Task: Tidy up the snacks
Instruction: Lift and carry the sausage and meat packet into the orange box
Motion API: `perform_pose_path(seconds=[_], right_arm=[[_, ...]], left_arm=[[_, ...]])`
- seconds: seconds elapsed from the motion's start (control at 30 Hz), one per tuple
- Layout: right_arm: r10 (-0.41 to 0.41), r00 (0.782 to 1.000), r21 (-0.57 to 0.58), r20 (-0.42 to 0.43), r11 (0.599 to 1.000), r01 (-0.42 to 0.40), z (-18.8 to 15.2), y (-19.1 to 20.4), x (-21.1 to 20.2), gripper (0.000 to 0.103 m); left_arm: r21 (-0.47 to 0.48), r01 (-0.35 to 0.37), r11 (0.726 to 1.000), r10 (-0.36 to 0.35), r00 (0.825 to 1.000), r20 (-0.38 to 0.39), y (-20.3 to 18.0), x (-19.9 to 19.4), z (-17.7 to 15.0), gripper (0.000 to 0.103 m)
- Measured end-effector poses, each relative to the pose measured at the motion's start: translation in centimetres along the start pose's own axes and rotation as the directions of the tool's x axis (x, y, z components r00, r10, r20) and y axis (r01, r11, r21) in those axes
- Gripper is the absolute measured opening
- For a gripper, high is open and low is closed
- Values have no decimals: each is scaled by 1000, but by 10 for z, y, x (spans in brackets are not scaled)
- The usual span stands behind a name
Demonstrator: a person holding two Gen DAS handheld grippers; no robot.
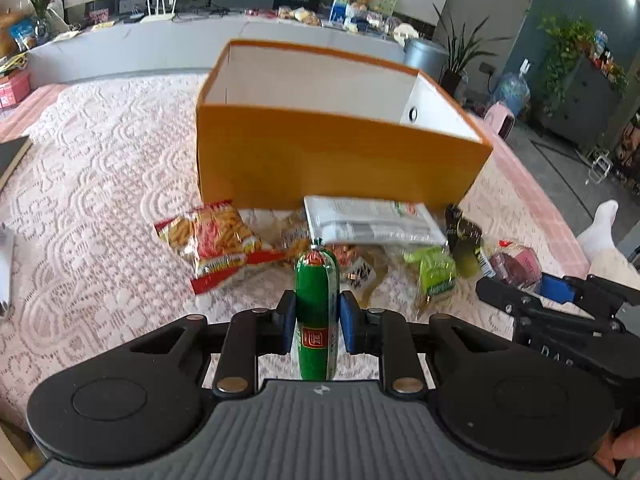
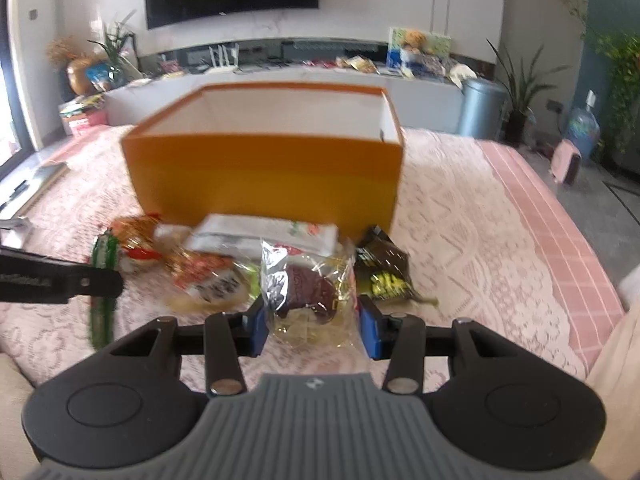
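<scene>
My left gripper (image 1: 317, 320) is shut on a green sausage stick (image 1: 316, 280), which stands upright between the blue pads above the lace cloth. An open orange box (image 1: 340, 160) with a white inside stands just beyond. My right gripper (image 2: 312, 320) is shut on a clear packet with a brown cake (image 2: 308, 288). In the right wrist view, the left gripper (image 2: 100, 280) and its sausage (image 2: 105, 250) show at the left. The snack pile lies in front of the box (image 2: 264, 176): a red-yellow chip bag (image 1: 212, 240), a white packet (image 1: 372, 220), a green packet (image 1: 436, 272) and a dark packet (image 2: 380, 264).
A pink-white lace cloth (image 1: 100, 168) covers the surface, with a pink checked edge (image 2: 552, 216) at the right. A person's white sock (image 1: 600, 232) shows at the right. Beyond are a low bench with clutter, a grey bin (image 2: 480, 108), plants and a wall screen.
</scene>
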State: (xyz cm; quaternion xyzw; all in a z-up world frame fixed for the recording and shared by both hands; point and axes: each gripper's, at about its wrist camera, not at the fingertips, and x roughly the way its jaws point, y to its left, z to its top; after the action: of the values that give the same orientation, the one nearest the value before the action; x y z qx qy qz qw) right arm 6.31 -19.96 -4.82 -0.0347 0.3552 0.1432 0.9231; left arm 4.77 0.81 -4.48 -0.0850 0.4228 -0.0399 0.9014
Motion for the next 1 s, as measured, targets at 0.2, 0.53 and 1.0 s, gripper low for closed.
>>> perform_pose_path(seconds=[0.2,0.53,1.0], right_arm=[[32,998,-37,51,999,-30,24,8,-14,43],[59,989,-87,138,995,-47,89,5,-24,43],[46,991,-67,126,997,-38,170,-4,30,43]], left_arm=[[-12,24,1000,-23,998,51,1,-15,23,25],[22,66,998,-68,988,136,-14,-27,86,25],[52,59,997,-66,984,163,-29,7,146,25]])
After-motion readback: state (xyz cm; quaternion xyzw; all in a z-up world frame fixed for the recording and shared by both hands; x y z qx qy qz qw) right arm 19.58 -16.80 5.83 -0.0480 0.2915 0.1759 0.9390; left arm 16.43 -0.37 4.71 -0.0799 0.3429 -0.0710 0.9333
